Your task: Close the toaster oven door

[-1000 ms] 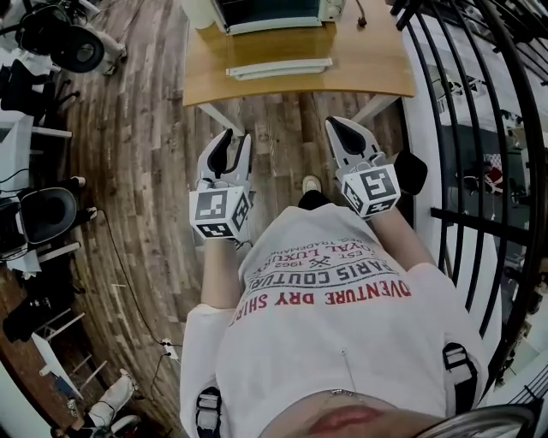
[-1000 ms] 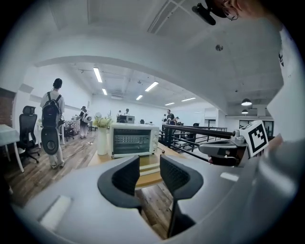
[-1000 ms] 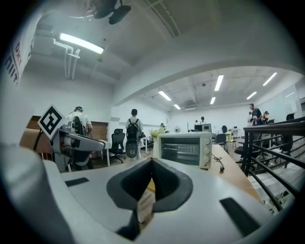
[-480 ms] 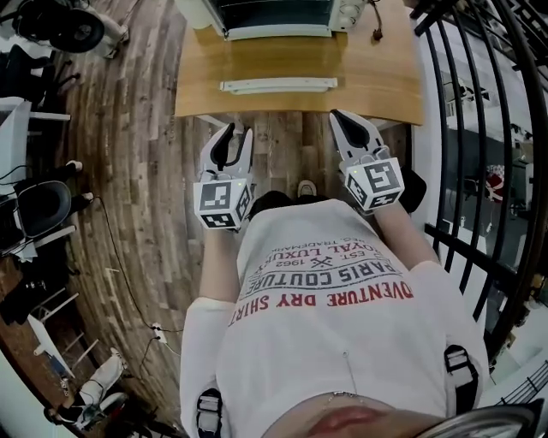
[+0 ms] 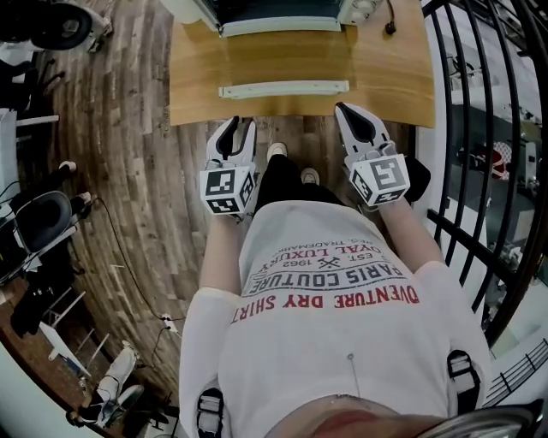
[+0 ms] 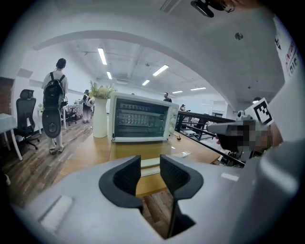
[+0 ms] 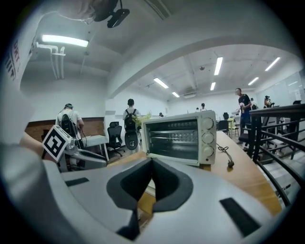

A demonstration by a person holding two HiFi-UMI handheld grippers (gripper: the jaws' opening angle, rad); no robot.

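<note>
A white toaster oven [image 5: 274, 10] stands at the far side of the wooden table [image 5: 377, 77]. Its glass door [image 5: 278, 26] seems to lie folded down toward me, and the racks inside show in both gripper views. The oven [image 6: 140, 125] is straight ahead of my left gripper [image 6: 150, 164], which is open and holds nothing. My right gripper [image 7: 151, 164] is shut and empty, with the oven [image 7: 178, 138] beyond it. In the head view the left gripper [image 5: 237, 128] and right gripper [image 5: 347, 111] hover at the table's near edge, well short of the oven.
A long white flat piece [image 5: 282, 88] lies on the table between me and the oven. A black railing [image 5: 479, 128] runs along the right. Office chairs [image 5: 38, 214] stand to the left. A white vase [image 6: 100, 121] stands beside the oven, with people [image 6: 52, 109] behind it. A power cord [image 7: 226, 155] trails right.
The person has stepped toward the table, and both grippers have come forward to its near edge. Neither gripper's jaws have visibly changed.
</note>
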